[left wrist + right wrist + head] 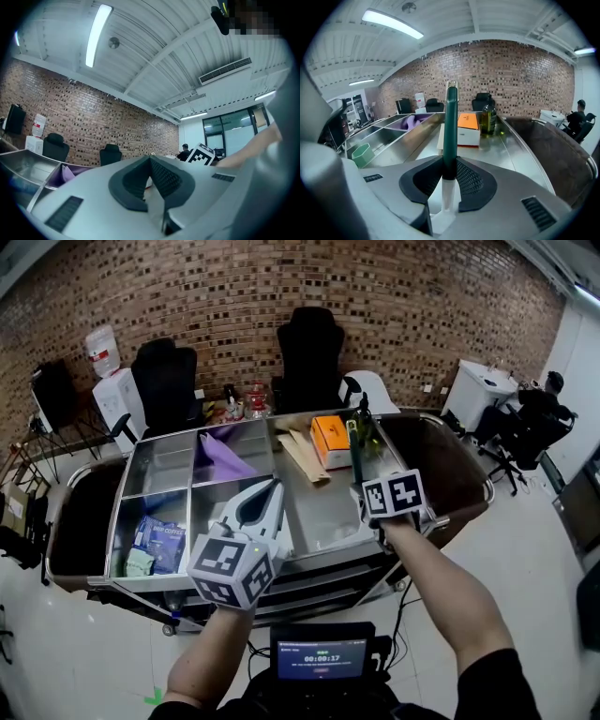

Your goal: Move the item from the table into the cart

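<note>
My right gripper (362, 486) (449, 174) is shut on a long tool with a dark green handle (450, 126) and a white lower part. The handle (355, 451) stands upright above the steel cart (309, 521), over its right-hand section. My left gripper (270, 491) (151, 174) is shut with nothing in it. It hovers over the cart's middle and points upward toward the ceiling. The right gripper's marker cube (203, 154) shows just beyond it.
The cart holds an orange-topped box (330, 439) (468, 124), an olive-oil bottle (367, 432) (489, 118), a purple cloth (225, 457) (411, 122), brown flat pieces (305, 457), a blue packet (167, 542) and a green cup (362, 154). A dark brown table (450, 465) flanks the cart; office chairs (309, 357) stand behind.
</note>
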{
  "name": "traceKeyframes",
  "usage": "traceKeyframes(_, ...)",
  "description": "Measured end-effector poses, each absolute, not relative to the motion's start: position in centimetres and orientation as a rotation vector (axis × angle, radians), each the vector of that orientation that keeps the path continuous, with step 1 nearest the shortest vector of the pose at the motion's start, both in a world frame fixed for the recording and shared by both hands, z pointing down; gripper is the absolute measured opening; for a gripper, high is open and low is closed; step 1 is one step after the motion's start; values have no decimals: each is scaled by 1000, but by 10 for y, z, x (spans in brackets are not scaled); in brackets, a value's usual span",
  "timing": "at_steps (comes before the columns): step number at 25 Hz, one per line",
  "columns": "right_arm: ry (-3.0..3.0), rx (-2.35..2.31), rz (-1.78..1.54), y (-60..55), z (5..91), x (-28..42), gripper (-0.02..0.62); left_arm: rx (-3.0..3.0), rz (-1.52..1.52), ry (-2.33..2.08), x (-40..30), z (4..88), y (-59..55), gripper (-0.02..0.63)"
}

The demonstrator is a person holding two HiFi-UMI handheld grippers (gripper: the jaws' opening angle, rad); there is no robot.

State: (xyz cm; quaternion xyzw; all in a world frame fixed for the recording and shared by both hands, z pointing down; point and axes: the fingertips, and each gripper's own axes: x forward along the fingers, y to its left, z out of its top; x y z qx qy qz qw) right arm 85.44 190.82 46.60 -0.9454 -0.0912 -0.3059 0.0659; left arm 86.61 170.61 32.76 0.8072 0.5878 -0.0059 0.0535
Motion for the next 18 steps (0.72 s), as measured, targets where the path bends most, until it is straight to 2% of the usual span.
traceKeyframes(18, -120, -2640, -1455, 1911, 529, 883, 71, 2451, 3, 1799, 880, 341, 1700, 0)
